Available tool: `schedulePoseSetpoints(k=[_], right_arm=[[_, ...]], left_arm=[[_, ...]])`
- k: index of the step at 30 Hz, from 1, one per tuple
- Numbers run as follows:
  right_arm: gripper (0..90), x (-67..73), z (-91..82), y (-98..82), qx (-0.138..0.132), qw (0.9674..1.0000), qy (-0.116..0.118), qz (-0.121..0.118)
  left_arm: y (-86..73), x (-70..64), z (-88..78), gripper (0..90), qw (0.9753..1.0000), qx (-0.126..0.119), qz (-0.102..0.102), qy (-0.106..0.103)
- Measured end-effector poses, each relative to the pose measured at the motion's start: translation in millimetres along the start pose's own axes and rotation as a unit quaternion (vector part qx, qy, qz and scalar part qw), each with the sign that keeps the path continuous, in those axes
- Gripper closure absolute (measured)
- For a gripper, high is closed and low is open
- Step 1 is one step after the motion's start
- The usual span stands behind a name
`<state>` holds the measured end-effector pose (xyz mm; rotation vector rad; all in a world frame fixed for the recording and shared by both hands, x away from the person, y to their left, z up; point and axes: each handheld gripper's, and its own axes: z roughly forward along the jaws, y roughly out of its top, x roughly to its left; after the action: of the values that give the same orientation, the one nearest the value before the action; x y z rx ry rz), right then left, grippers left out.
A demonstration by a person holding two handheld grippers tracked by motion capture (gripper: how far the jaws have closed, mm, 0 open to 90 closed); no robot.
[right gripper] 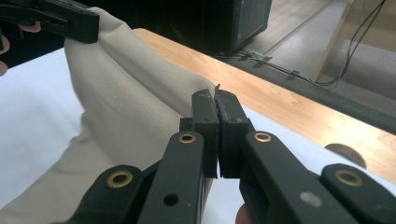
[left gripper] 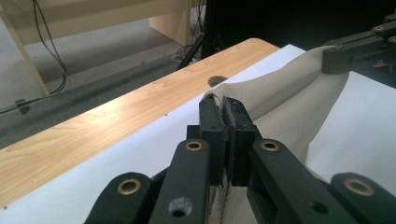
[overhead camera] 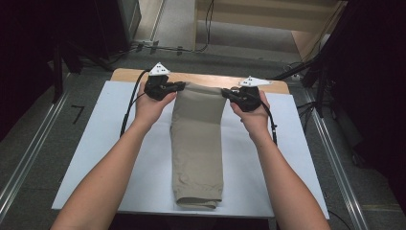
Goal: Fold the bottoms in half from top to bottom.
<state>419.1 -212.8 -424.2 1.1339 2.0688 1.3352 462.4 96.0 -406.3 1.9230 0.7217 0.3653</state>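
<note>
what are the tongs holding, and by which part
Both hold the folded beige trousers: left tongs pinch one far corner, right tongs the other.

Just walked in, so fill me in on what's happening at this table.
A person is folding a pair of beige trousers laid lengthwise on a white sheet over a wooden table. The left hand-held gripper and the right hand-held gripper are each shut on a far corner of the trousers, one on each side. That far end is lifted off the sheet between them, while the near end lies flat by the table's near edge.
</note>
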Motion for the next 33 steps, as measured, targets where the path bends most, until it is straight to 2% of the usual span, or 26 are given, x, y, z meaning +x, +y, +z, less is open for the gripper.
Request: schedulePoseSetpoints(k=[9,12,19,23,26,29,33], right_arm=[[86.6,21.6,-19.6,-19.4,-0.012,0.9997,0.016,-0.009],[86.6,30.0,-26.1,-25.1,-0.015,0.9995,0.022,-0.016],[86.6,48.0,-40.8,-42.6,-0.014,0.9991,0.031,-0.028],[86.6,56.7,-50.1,-53.6,-0.015,0.9988,0.039,-0.025],[86.6,65.1,-58.1,-61.1,-0.01,0.9986,0.044,-0.029],[86.5,75.9,-66.0,-67.9,-0.002,0.9979,0.043,-0.048],[86.6,85.8,-77.4,-78.0,0.0,0.9975,0.052,-0.048]], left_arm=[[-23.0,-19.3,-20.4,88.7,0.9998,-0.016,-0.001,-0.011],[-31.6,-26.4,-28.2,88.7,0.9998,-0.015,0.005,-0.01],[-50.1,-46.6,-47.5,88.6,0.9994,-0.019,0.016,-0.022],[-61.4,-57.9,-57.9,88.6,0.9992,-0.023,0.016,-0.029],[-69.6,-67.1,-66.0,88.6,0.999,-0.022,0.022,-0.031],[-78.5,-76.5,-76.1,88.6,0.9986,-0.024,0.022,-0.041],[-89.9,-87.4,-86.8,88.6,0.998,-0.023,0.026,-0.052]])
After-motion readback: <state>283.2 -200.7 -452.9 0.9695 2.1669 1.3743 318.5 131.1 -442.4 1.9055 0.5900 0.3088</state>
